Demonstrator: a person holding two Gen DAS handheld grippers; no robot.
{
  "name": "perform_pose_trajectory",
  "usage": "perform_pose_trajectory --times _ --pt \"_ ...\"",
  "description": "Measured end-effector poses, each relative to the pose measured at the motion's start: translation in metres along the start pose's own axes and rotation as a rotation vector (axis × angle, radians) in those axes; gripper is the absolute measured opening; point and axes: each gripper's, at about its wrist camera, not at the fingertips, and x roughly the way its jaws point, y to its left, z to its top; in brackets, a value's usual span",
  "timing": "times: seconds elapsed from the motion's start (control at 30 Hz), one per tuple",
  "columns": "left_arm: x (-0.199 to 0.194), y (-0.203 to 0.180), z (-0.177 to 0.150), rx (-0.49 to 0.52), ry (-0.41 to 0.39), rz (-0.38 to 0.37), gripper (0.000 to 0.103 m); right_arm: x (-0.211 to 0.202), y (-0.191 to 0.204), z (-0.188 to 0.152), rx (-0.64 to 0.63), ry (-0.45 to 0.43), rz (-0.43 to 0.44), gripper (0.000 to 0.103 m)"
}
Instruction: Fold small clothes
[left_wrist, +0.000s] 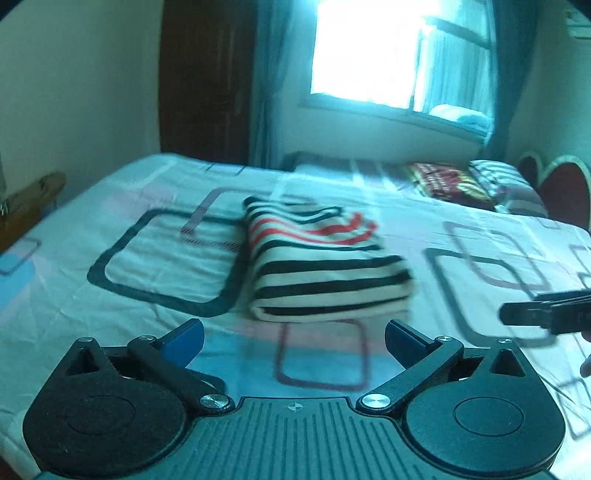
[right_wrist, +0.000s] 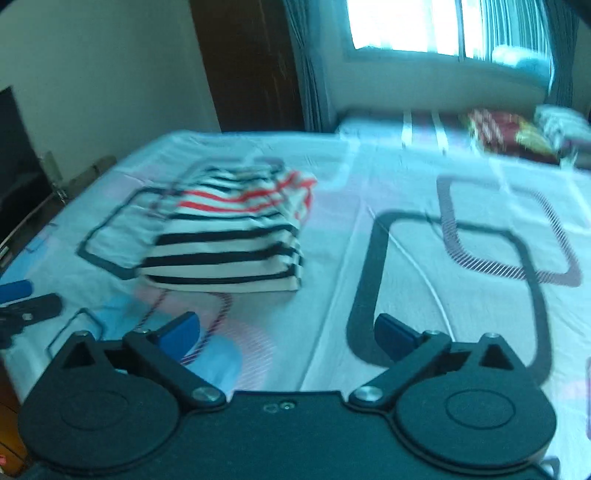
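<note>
Striped garment (left_wrist: 325, 266) lies folded into a compact stack mid-bed (left_wrist: 110, 295), nearer its left edge. Left hand-held gripper (left_wrist: 293, 341) and right hand-held gripper (right_wrist: 286, 338) both gape empty, apart from it; fold judged complete.

Setting: home bedroom. Bed (left_wrist: 110, 206) with patterned sheet (right_wrist: 424, 229) ahead of the jaws; pillows (left_wrist: 491, 177) at its far end. Curtained window (left_wrist: 388, 59) beyond. Dark wooden wardrobe (left_wrist: 207, 74) against the far wall, left of the window.

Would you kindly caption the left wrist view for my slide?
Open left gripper above patterned bedsheet, folded striped garment lying ahead, untouched.
</note>
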Motion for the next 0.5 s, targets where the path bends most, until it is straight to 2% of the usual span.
perform_pose_trajectory --times 0.23,0.5 --pt "-0.083 -0.026 -0.014 0.051 -0.088 -0.059 0.103 -0.083 0.040 -0.037 -0.136 -0.155 -0.100 0.101" --pt "-0.128 -0.039 -0.024 0.035 -0.158 -0.043 0.103 -0.125 0.044 -0.052 -0.095 -0.211 -0.103 0.101"
